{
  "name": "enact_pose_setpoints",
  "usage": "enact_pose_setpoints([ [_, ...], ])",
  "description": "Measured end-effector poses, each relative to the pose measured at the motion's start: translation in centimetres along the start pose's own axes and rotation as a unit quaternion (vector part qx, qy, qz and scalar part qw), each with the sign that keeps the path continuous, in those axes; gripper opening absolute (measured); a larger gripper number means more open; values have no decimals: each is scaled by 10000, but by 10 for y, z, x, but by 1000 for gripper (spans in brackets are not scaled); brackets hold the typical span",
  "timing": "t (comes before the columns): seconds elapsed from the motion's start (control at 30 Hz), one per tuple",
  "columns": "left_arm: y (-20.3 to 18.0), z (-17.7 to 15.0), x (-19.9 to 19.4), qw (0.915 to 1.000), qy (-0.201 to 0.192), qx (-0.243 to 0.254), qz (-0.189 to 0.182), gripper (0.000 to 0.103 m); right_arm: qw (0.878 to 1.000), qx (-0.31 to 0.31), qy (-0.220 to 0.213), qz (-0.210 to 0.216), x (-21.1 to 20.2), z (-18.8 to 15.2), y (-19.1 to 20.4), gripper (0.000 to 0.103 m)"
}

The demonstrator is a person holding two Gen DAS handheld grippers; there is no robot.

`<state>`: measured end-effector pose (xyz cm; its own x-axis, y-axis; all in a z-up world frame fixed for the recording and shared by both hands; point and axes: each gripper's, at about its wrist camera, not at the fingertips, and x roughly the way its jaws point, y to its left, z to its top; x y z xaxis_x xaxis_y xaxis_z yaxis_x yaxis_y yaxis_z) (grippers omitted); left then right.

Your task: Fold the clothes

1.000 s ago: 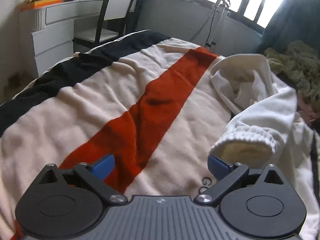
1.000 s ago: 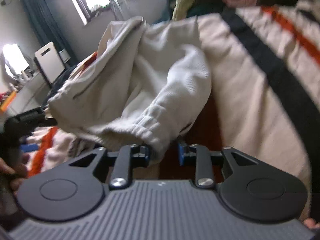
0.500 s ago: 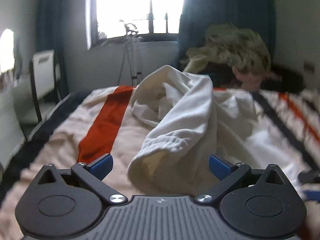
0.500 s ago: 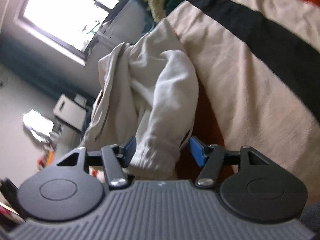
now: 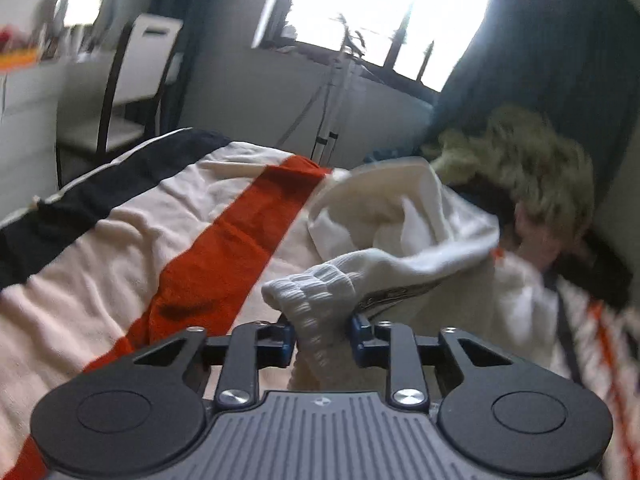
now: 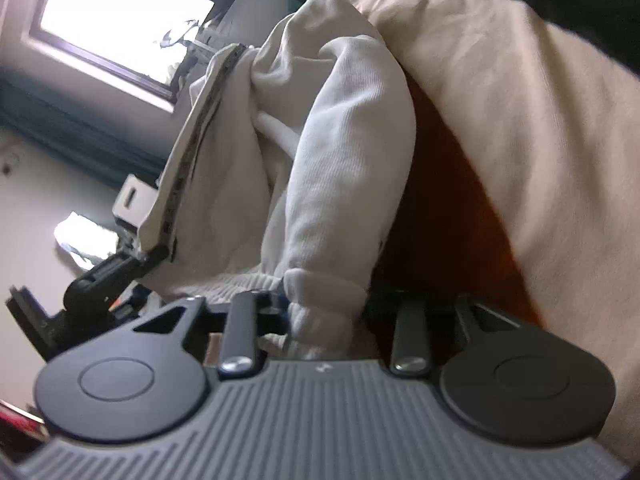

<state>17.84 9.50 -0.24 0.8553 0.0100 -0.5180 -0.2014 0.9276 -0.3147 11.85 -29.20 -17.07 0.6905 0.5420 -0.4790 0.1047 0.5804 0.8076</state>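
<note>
Both grippers hold the same white sweatshirt (image 5: 404,216). The left gripper (image 5: 322,338) is closed on a ribbed cuff (image 5: 312,292), and the right gripper (image 6: 326,320) is closed on the other cuff (image 6: 324,292), with the cloth pinched between the jaws. The body of the sweatshirt is lifted and bunched above the bed; it is not flat and not folded.

In my judgement, the main risk is the grip. Each gripper holds only the thick end of a sleeve, so the weight of the hanging body could pull a cuff out of the jaws. The sleeves also look twisted around the bunched middle, and the dark zipper edge (image 6: 188,160) hangs loose on the left in the right wrist view. If the sweatshirt is laid down like this, it may land with a sleeve trapped under it, and then the fold will be uneven. A quick swing could also carry the cloth into the pile of other clothes (image 5: 520,160) at the far right.

The surface is a bed with a soft blanket (image 5: 120,248), cream with a wide red stripe and a black stripe. Such a blanket is soft and may wrinkle under the cloth. Far away there is a bright window (image 5: 380,8) with a dark curtain (image 5: 560,40), and on the far left a white chair (image 5: 148,56).
</note>
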Motion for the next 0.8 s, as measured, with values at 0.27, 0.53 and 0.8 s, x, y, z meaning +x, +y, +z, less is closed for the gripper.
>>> enact_pose_setpoints([
  [0.27, 81, 126, -33, 9964, -615, -198, 554, 17, 9937, -253, 180, 1072, 48, -78, 114, 29],
  [0.53, 215, 232, 10, 9765, -641, -83, 2056, 17, 9783, -264, 955, 1821, 187, -138, 238, 29],
  [0.8, 299, 232, 113, 9669, 160, -339, 2523, 17, 9722, -376, 1789, 1466, 300, -154, 270, 32],
])
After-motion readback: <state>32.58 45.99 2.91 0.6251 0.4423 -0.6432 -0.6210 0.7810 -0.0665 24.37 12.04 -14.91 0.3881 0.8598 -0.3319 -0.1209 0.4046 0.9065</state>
